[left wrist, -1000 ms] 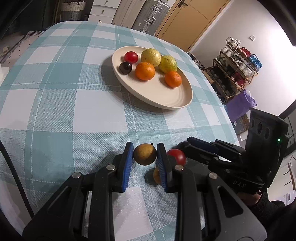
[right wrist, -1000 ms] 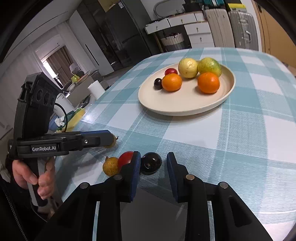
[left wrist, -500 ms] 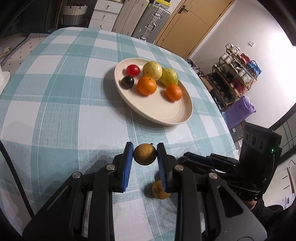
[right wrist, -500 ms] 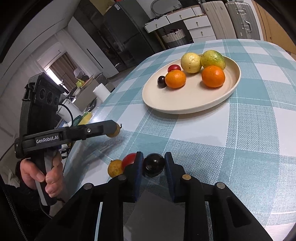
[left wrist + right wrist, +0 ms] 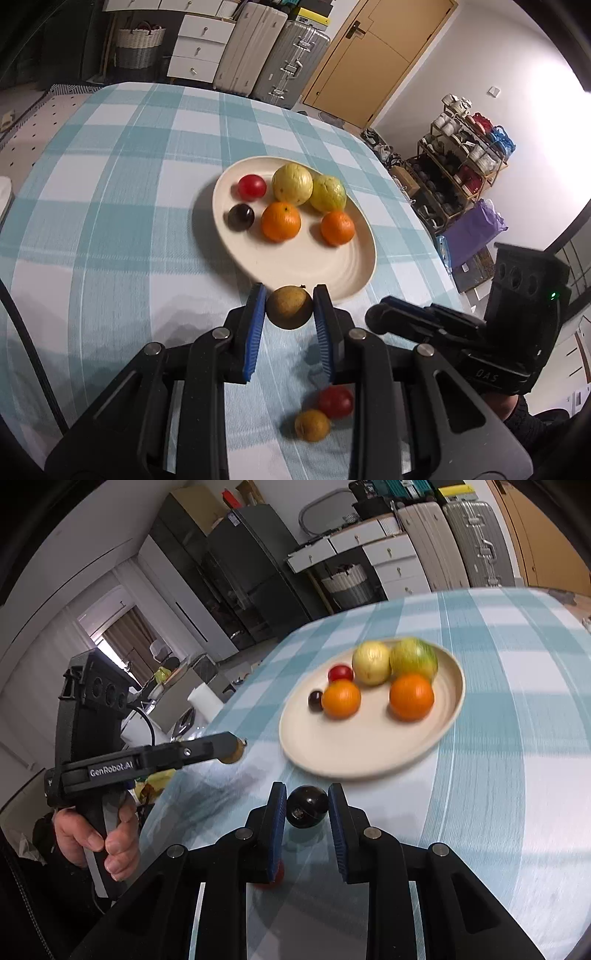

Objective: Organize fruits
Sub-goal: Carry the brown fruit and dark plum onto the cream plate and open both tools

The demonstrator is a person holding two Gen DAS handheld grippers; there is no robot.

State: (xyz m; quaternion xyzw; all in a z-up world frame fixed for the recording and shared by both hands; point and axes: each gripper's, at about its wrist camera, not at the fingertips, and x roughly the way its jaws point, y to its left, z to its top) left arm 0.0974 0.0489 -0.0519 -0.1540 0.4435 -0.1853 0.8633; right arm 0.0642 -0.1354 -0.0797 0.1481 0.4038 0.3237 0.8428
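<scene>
- Left wrist view: your left gripper (image 5: 289, 307) is closed on a brown fruit (image 5: 289, 307), pinched between its blue pads and lifted off the cloth. Just ahead of the tips sits the plate (image 5: 347, 273) of fruit. Below and behind the right finger lie a red fruit (image 5: 336, 401) and a small yellow fruit (image 5: 312, 425).
- Right wrist view: your right gripper (image 5: 307, 806) clamps a dark round fruit (image 5: 307, 806) between its pads, with the plate (image 5: 354, 753) directly ahead and your left gripper (image 5: 229, 751) off to the left.

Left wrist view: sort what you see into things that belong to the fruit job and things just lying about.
Job: plate with six fruits; brown fruit in left tongs; dark fruit in right tongs; red fruit and yellow fruit on the cloth.

Lying about: suitcases, drawers, basket, shelf.
</scene>
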